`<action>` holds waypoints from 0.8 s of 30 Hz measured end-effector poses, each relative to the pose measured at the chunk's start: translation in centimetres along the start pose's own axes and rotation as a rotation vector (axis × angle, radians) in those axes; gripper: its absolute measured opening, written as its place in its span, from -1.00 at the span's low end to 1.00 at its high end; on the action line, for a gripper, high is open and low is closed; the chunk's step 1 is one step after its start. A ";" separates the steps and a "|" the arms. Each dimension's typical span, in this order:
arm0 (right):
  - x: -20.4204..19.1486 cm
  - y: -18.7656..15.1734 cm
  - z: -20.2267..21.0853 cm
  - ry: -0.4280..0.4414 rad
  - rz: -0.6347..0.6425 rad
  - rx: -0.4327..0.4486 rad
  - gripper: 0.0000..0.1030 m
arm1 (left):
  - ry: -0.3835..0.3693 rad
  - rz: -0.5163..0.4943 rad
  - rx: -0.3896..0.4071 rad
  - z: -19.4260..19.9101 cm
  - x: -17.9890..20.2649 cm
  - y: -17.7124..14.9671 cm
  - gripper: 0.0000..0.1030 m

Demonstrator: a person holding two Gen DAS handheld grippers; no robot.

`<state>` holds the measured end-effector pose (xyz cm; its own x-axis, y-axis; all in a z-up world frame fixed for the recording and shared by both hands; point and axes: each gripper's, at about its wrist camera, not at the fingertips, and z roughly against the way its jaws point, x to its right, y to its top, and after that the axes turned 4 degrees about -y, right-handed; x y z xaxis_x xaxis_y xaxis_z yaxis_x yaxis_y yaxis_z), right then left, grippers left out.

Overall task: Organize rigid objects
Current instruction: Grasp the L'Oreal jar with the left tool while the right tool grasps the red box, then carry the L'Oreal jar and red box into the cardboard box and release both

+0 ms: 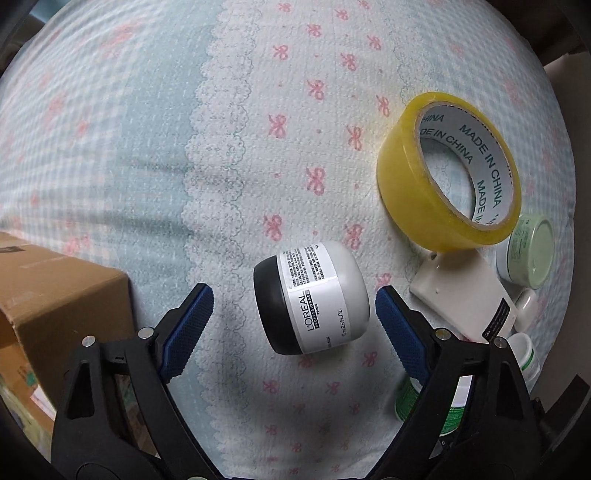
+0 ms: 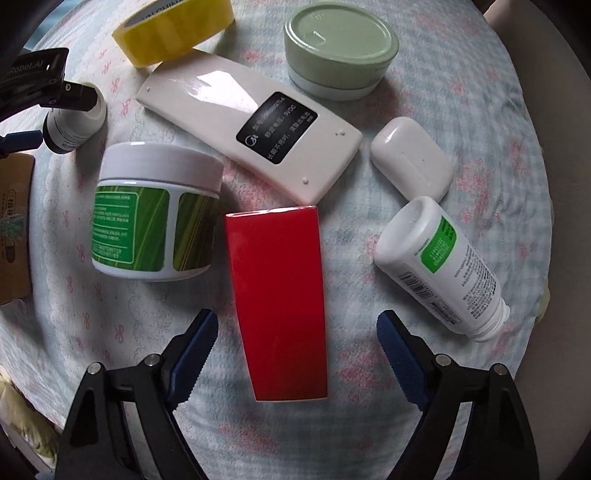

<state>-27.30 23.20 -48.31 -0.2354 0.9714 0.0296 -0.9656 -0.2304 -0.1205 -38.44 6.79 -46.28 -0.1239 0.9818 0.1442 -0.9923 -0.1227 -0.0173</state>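
Left gripper (image 1: 294,295): jaws spread, not gripping; a grey jar with black lid (image 1: 312,297) lies on its side between the blue pads (image 1: 400,328), clear of both.

Right gripper (image 2: 297,325): jaws spread, empty; a red box (image 2: 279,299) lies flat on the bedspread (image 2: 388,258) between them, untouched.

Beside the red box: left, a white tub with green label (image 2: 155,210), on its side; right, a white bottle with green label (image 2: 439,266), also lying down.

Beyond: a white remote (image 2: 247,122), face down, its corner touching the red box; a small white case (image 2: 412,162) right of it.

Farthest: a roll of yellow tape (image 2: 173,29) and a pale green round tin (image 2: 340,50).

Left edge: a cardboard box (image 1: 55,295).
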 end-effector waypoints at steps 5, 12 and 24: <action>0.1 0.0 -0.8 -0.038 0.040 -0.034 0.42 | -0.038 0.020 -0.029 -0.8 -0.3 0.1 0.27; 1.1 -0.4 -1.1 0.024 0.037 -0.053 -0.25 | -0.055 0.004 -0.027 -0.6 0.1 -0.5 0.02; 5.0 -2.1 0.8 0.080 -0.030 0.012 -0.27 | -0.043 -0.002 0.022 2.0 -0.8 -3.5 0.00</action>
<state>-26.50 28.54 -47.09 -0.1974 0.9792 -0.0464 -0.9735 -0.2014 -0.1086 -34.86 6.12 -44.38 -0.1208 0.9751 0.1862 -0.9923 -0.1240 0.0052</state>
